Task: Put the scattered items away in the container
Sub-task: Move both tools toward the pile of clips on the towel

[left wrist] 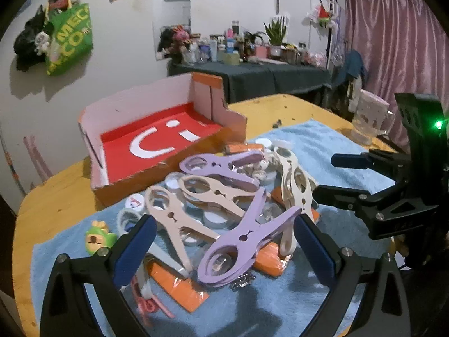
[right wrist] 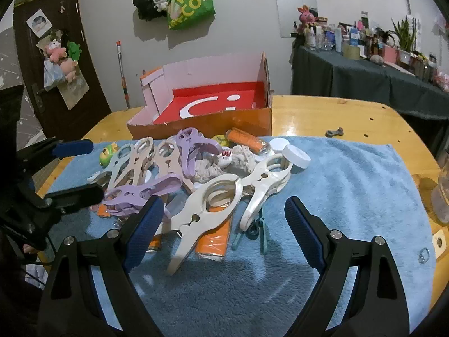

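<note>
Yellow wooden table [right wrist: 350, 115] fills both views, with a blue towel [right wrist: 350, 185] spread over it and a white wall behind. On the towel, just in front of the cardboard box [left wrist: 157, 140], lies a tangled heap of large plastic clothes pegs: purple ones [left wrist: 238, 241], beige ones [left wrist: 174, 219] and cream ones [right wrist: 207, 210], piled over orange packets [left wrist: 179, 283], round white lids [right wrist: 296, 156] and a small green toy [left wrist: 98, 238]. The box is orange outside and pale inside, with one long side cut low toward the heap; its floor holds only a red sheet with a white smiley mark.

Nearest the left gripper [left wrist: 224, 241] is a purple peg, lying between its blue-padded fingers, which are spread wide and pinch nothing. In front of the box too, the right gripper [right wrist: 224, 230] is likewise spread, a cream peg between its fingers untouched.

Only the left view shows a glass cup [left wrist: 367, 120] and pink curtain [left wrist: 398, 42]; only the right view shows a brown door [right wrist: 56, 64] and teal clips [right wrist: 252, 233].
</note>
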The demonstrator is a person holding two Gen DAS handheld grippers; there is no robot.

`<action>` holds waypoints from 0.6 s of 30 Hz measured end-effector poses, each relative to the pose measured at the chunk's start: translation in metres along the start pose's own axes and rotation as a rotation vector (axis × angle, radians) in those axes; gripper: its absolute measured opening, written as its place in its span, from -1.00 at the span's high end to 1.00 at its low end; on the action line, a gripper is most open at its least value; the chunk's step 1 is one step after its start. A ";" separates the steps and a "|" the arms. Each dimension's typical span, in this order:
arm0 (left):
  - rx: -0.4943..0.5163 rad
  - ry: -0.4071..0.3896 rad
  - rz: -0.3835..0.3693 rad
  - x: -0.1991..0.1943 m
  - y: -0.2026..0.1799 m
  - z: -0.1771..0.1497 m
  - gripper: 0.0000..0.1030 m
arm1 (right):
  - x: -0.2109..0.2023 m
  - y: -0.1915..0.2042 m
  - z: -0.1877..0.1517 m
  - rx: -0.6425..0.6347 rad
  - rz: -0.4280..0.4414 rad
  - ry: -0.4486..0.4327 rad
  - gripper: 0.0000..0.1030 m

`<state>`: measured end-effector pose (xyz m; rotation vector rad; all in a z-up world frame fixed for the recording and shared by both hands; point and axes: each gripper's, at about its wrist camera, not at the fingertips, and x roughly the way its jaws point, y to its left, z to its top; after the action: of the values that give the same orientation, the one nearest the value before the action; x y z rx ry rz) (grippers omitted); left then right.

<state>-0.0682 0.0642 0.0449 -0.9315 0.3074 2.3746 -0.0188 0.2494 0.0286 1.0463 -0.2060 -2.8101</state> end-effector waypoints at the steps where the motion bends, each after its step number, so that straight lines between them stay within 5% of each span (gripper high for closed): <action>1: -0.004 0.008 -0.001 0.003 0.001 0.000 -0.94 | 0.002 0.000 0.000 0.000 -0.002 0.009 -0.71; 8: -0.052 0.036 0.013 0.015 0.002 0.000 -0.94 | 0.005 0.002 0.000 0.006 -0.001 0.013 -0.72; 18: 0.021 0.044 0.002 0.023 0.003 0.003 -0.94 | 0.007 0.004 -0.001 0.008 -0.004 0.020 -0.71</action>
<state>-0.0854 0.0732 0.0317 -0.9754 0.3496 2.3507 -0.0227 0.2440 0.0241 1.0776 -0.2131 -2.8034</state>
